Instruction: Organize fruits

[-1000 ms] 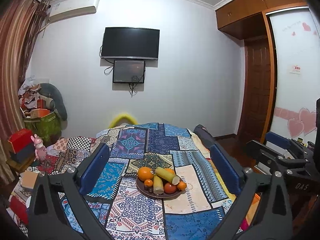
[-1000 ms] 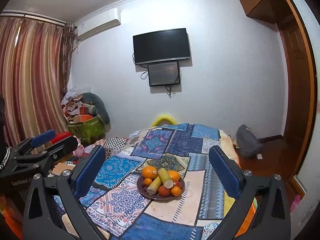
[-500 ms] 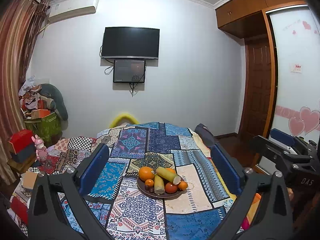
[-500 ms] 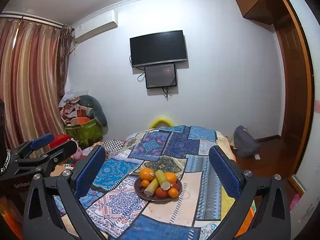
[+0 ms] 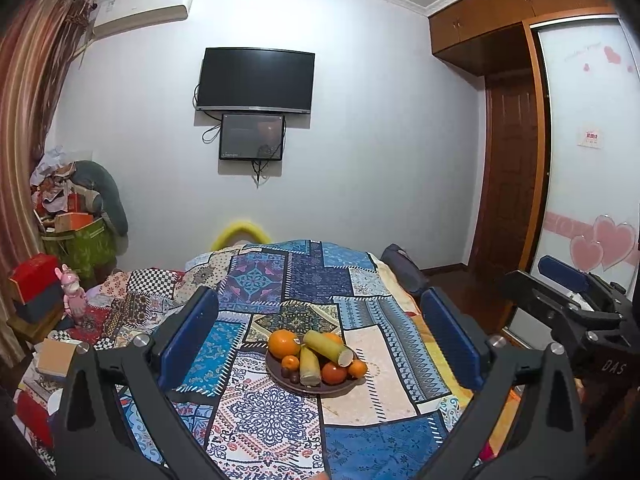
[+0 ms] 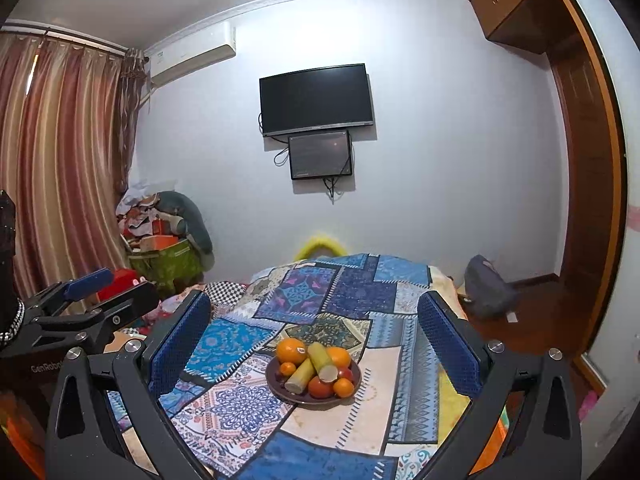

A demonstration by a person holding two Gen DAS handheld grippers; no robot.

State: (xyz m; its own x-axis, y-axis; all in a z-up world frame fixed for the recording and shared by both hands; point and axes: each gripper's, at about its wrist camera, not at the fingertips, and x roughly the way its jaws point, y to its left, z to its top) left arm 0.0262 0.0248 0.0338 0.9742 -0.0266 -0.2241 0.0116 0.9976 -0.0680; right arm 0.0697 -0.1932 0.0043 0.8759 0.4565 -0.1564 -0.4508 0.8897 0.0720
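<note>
My left gripper (image 5: 320,340) is wide open and up in the air; my right gripper (image 6: 314,338) is wide open too; nothing sits between my fingers; the way down to the plate (image 5: 298,386) is free; the quilt (image 5: 264,412) is bare all around the plate, so I can come in from any side; the fruits are piled close and touch each other; the two long yellow sticks (image 6: 322,362) lie across the top.

left tongs (image 5: 318,340): jaws spread wide, nothing held | right tongs (image 6: 314,342): jaws spread wide, nothing held
</note>
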